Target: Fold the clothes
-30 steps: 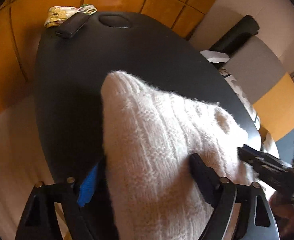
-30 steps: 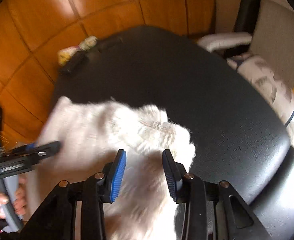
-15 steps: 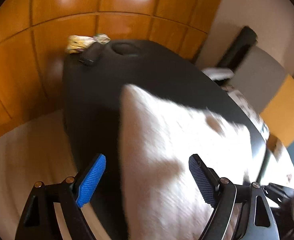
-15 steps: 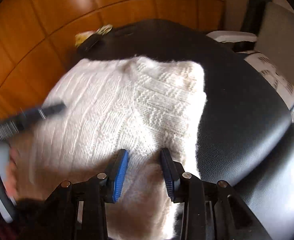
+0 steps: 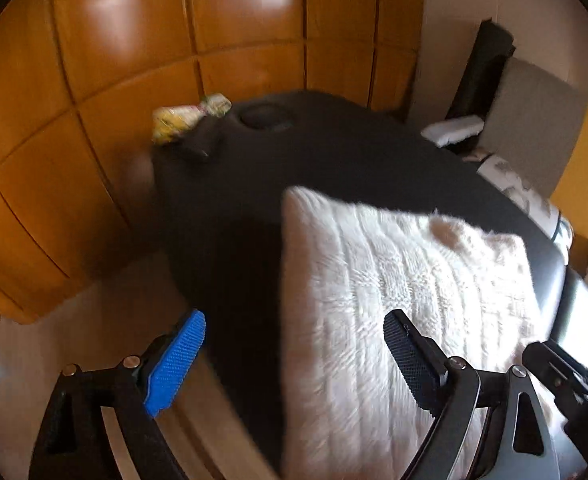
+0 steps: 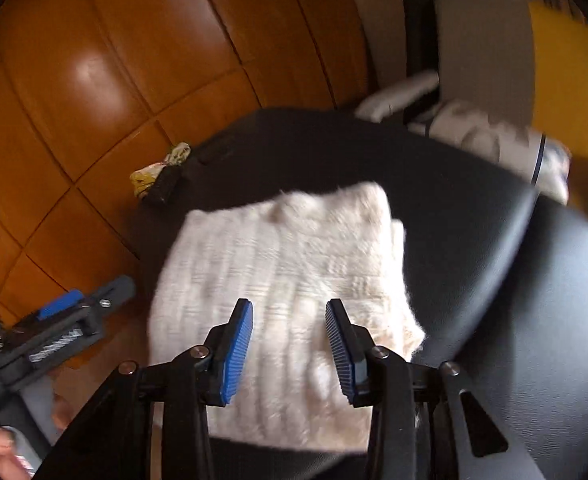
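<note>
The left gripper [image 5: 294, 356] hung with its fingers spread wide and empty, one pad over the sweater [image 5: 394, 300] and the blue pad off its left edge above the dark tabletop [image 5: 334, 152]. The right gripper [image 6: 289, 344] had its fingers parted more narrowly, also holding nothing, poised above the sweater's near part. The sweater, white and fluffy, lay as a compact rectangular bundle near the tabletop's near edge, more than one layer showing along its right side in the right wrist view. It looked soft, light and limp, likely to sag and unfold if lifted by one point; a hold on both near corners, or under a folded edge through all layers, should serve best. Its long axis ran from the near edge toward the far one, knit ribs along it. At the far left corner sat a small dark object [image 5: 201, 142] and a patterned cloth [image 5: 185, 118].
</note>
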### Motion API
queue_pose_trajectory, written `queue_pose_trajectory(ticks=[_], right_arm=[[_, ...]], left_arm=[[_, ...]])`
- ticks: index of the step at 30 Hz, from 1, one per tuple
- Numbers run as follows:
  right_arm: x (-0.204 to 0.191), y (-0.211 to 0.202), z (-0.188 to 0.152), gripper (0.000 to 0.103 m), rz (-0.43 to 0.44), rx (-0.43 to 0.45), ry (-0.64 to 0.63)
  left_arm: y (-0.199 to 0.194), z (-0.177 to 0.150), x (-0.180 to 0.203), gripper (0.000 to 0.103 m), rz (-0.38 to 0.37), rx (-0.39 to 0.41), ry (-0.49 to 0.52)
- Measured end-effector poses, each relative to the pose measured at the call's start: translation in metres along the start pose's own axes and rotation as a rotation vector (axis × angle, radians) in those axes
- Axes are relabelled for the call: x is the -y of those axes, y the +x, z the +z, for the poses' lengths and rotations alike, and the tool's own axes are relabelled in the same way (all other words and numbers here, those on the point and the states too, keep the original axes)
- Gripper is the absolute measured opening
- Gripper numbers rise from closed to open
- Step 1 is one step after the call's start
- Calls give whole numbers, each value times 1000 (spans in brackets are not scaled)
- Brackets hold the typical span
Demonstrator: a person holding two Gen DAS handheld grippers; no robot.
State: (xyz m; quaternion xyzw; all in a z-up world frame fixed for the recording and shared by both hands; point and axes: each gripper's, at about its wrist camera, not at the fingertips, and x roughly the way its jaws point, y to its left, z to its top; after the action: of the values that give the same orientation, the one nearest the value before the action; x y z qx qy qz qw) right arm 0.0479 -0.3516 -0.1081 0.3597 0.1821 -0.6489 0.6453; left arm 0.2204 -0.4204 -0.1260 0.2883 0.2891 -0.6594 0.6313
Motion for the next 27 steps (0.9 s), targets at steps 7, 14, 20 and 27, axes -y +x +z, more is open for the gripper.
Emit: queue_pose_trajectory(ticks=[7, 14, 20, 27], right_arm=[[-36, -21, -3, 39, -95, 60, -85], [-50, -15, -1, 39, -103, 37, -129], [-53, -12, -2, 39, -108, 16, -159], [-53, -6, -6, 39, -104, -16, -167]], left_arm=[[-64, -11, -26, 98, -75, 126, 1], [-86, -10, -23, 97, -61, 137, 58], [-96, -11, -30, 97, -129, 164, 26], [-100, -8, -33, 97, -153, 157, 27]])
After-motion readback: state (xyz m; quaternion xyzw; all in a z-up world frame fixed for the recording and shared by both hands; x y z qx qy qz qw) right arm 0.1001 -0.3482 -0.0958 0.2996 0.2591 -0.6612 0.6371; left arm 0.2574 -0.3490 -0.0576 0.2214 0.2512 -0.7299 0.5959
